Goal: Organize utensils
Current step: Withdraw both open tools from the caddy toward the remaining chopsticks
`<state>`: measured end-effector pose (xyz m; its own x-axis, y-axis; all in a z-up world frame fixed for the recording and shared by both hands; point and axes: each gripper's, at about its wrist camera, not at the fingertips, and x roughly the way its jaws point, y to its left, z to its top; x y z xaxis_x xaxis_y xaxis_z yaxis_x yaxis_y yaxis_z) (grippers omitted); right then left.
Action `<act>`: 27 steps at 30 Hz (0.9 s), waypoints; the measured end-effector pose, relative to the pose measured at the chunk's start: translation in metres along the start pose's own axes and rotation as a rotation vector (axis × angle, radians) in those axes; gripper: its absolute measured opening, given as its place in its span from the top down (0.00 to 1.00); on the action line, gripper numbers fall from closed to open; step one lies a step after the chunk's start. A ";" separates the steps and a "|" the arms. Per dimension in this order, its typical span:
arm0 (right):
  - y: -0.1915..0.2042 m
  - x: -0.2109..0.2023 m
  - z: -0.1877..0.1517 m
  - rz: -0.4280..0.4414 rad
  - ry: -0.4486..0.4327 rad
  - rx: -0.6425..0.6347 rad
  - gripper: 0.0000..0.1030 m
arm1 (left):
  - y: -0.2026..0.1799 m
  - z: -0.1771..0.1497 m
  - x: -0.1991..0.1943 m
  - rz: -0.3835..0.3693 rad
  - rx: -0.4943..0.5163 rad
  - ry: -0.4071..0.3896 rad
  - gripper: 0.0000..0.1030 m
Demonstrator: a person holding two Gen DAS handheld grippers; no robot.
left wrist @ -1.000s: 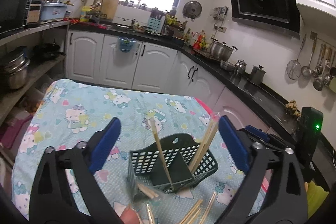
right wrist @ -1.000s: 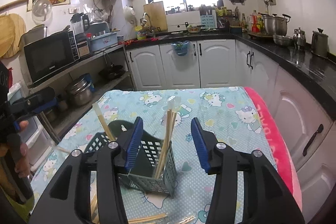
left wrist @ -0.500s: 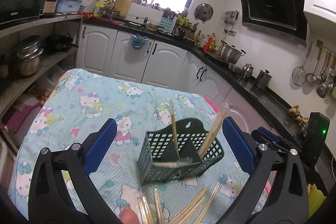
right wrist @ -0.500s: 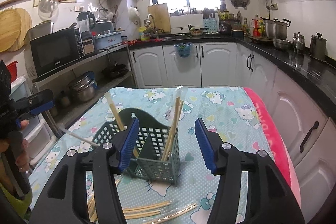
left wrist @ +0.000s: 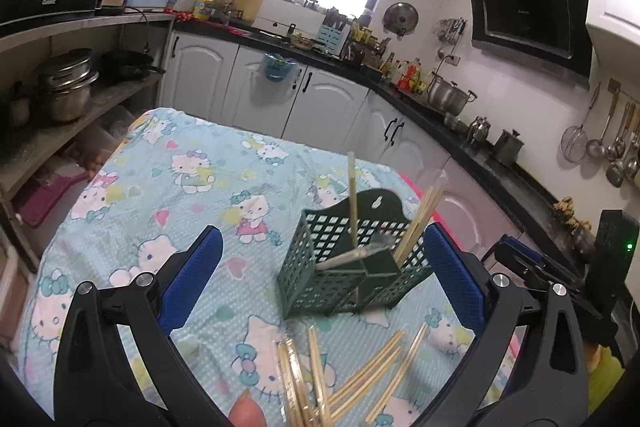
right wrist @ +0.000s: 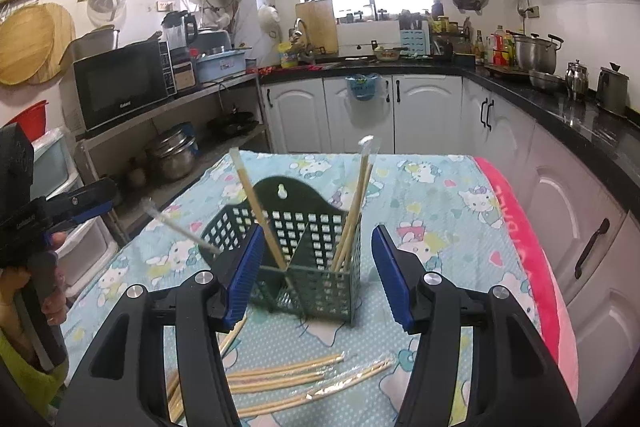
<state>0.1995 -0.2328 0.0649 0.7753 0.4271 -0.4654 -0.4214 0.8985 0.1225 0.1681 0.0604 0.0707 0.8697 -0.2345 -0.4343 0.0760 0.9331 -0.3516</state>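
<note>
Right tool point(right wrist: 318, 273) agape; green basket point(right wrist: 304, 259) between blue pads point(right wrist: 244, 277)

Pulled back from the green caddy point(left wrist: 352, 259), both claws; more loose chopsticks point(right wrist: 288, 379) now showing at 6 o'clock. Newly laid across its left rim, one wrapped chopstick point(left wrist: 352, 255), sticking out toward 9 o'clock.

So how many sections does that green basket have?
2. Seen from the right wrist camera, the green basket's left section holds one upright wrapped chopstick, with another stick lying across its rim; the right section holds a small leaning bundle.
</note>
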 end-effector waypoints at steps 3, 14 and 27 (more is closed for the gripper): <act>0.005 -0.001 -0.008 -0.002 0.017 -0.010 0.48 | 0.002 -0.006 -0.001 0.004 0.002 0.013 0.10; 0.014 0.006 -0.040 0.003 0.096 -0.024 0.47 | 0.011 -0.029 0.004 0.028 -0.005 0.071 0.10; 0.021 0.016 -0.069 0.007 0.175 -0.047 0.47 | 0.012 -0.056 0.020 0.045 0.018 0.170 0.10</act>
<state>0.1705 -0.2139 -0.0008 0.6802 0.4051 -0.6108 -0.4512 0.8882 0.0866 0.1591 0.0513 0.0113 0.7778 -0.2334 -0.5836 0.0489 0.9482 -0.3140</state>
